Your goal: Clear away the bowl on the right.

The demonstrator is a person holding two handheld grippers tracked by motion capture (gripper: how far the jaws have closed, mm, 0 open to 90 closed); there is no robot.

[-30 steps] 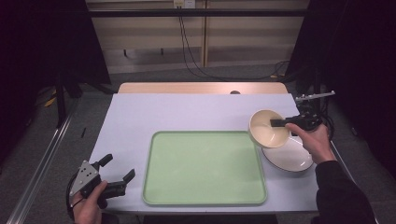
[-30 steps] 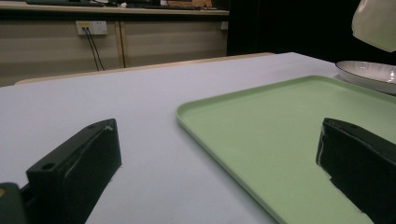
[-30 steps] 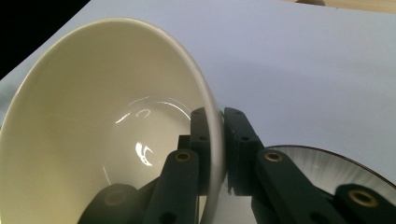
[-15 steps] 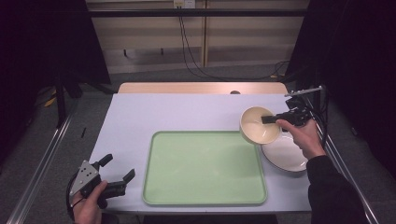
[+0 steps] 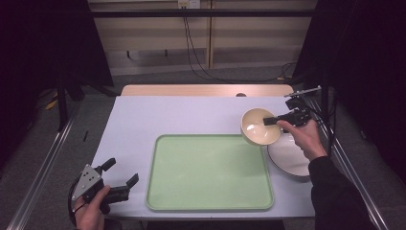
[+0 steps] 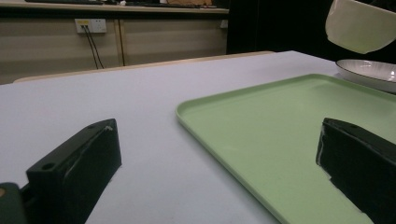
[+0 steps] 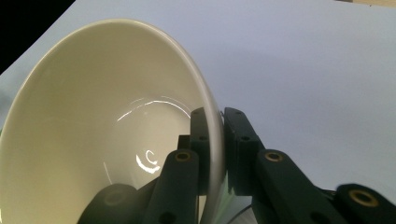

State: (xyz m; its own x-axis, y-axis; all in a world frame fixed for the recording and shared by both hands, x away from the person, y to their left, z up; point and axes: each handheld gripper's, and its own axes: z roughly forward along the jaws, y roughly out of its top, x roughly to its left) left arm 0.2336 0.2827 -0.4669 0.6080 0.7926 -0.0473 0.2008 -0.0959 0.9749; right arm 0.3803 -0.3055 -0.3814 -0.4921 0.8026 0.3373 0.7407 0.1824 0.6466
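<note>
Bowl [image 5: 260,127] rim inside right gripper [image 5: 271,120]

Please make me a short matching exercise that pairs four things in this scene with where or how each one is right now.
Things:
1. bowl
2. plate
3. tray
4. left hand-held gripper

States:
A. open, at the table's near left corner
B. green, empty, lying mid-table
C. lifted, rim clamped by the right hand-held gripper
D. resting on the table right of the tray

Pairs: 1-C, 2-D, 3-B, 4-A
</note>
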